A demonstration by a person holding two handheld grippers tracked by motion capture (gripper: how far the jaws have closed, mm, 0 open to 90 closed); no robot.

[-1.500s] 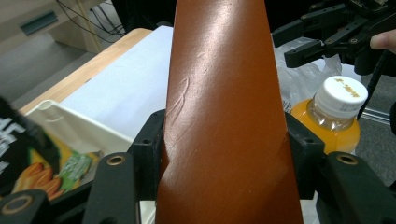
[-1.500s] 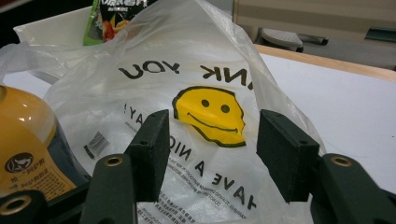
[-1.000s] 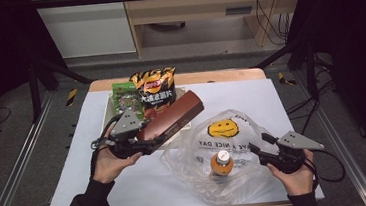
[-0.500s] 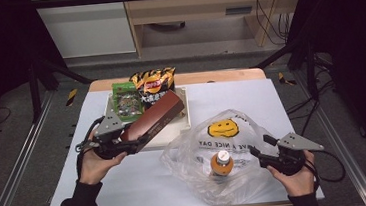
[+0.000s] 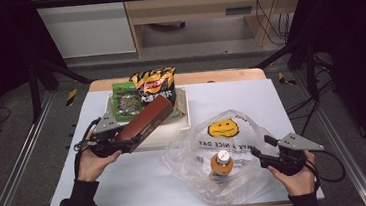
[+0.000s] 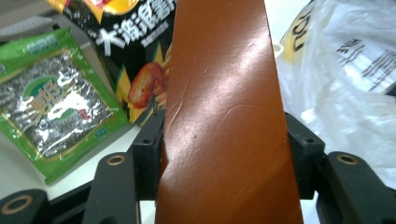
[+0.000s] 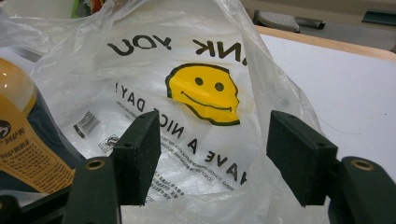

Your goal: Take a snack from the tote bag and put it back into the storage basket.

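Near the worktop's (image 5: 128,188) left edge, the left gripper (image 5: 119,144) clamps a brown box (image 5: 147,122), its jaws pressed on both long sides, as the left gripper view (image 6: 224,154) shows. The box (image 6: 224,93) is a smooth, glossy slab, faintly creased, tilted up and away from the hand over the rim of a shallow cream tray (image 5: 185,108). Bare white surface lies open in front of the left hand and along the near edge; the far right corner is also free.

Inside the tray a crinkly foil chip bag (image 5: 153,83) stands beside a flat green seaweed pack (image 5: 126,102), both close behind the box's far end.

At the right, a thin, translucent, crumpled plastic bag (image 5: 225,149) printed with a yellow smiley sprawls between tray and near edge, just beside the box. An orange bottle (image 5: 220,164) with a white cap sits inside it.

The right gripper (image 5: 260,154) is at the bag's right side, jaws wide, having just been opening; in the right gripper view (image 7: 212,156) loose film bulges between the pads without being pinched.
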